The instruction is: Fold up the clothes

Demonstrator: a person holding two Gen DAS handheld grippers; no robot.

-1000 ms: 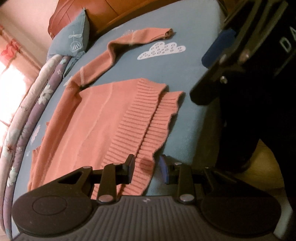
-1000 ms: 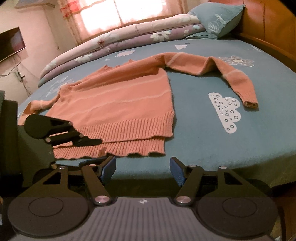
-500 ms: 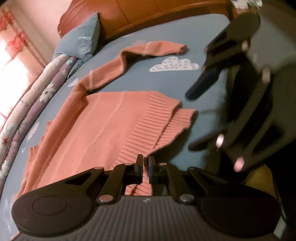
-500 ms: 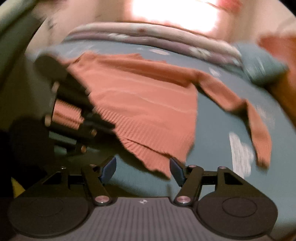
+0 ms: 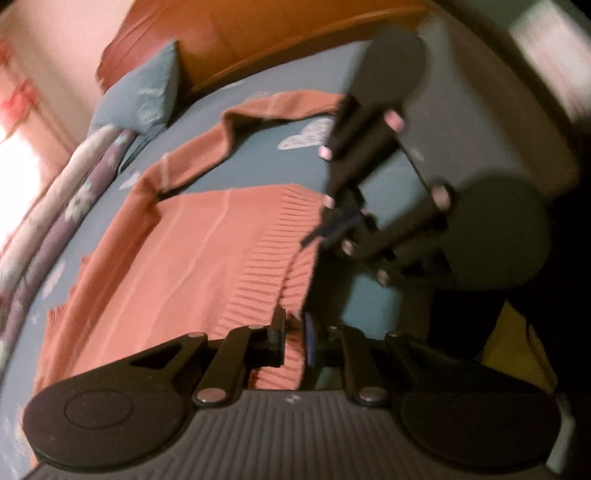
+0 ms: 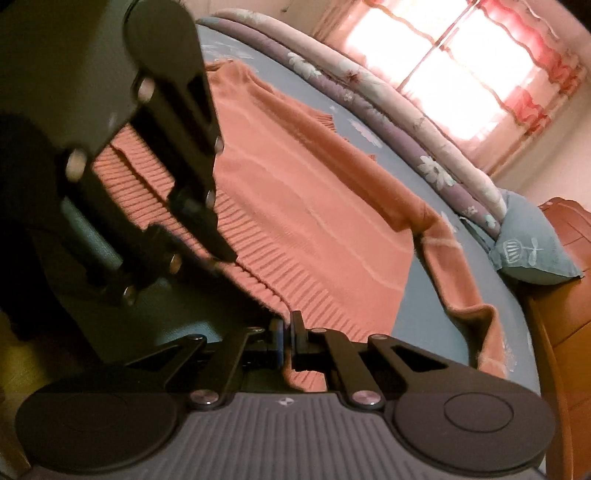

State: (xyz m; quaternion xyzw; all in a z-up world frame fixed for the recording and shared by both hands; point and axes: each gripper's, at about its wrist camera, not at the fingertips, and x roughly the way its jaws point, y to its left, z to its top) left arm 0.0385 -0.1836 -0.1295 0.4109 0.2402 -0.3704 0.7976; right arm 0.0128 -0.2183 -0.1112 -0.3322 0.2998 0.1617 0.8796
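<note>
An orange knit sweater (image 5: pixel 207 258) lies flat on the blue bed sheet (image 5: pixel 266 166), one sleeve (image 5: pixel 229 136) stretched toward the headboard. My left gripper (image 5: pixel 294 332) has the ribbed hem between its pads; its jaws are opening slightly, with the fabric still filling the gap. In the right wrist view the sweater (image 6: pixel 314 206) runs away from my right gripper (image 6: pixel 287 332), which is shut on the hem's other corner. Each gripper shows in the other's view: the right gripper (image 5: pixel 332 229) at the hem's far corner, the left gripper (image 6: pixel 221 258) at the left.
A blue pillow (image 5: pixel 144 99) leans on the wooden headboard (image 5: pixel 258 29). A rolled floral quilt (image 6: pixel 388 107) lines the bed's far side under a bright window (image 6: pixel 443 48). The pillow (image 6: pixel 532 254) shows at the right in the right wrist view. The bed edge is just below both grippers.
Both grippers went from open to closed on the sweater's hem. The right gripper rolled strongly and moved in to the hem corner; the hem edge has lifted a little.
</note>
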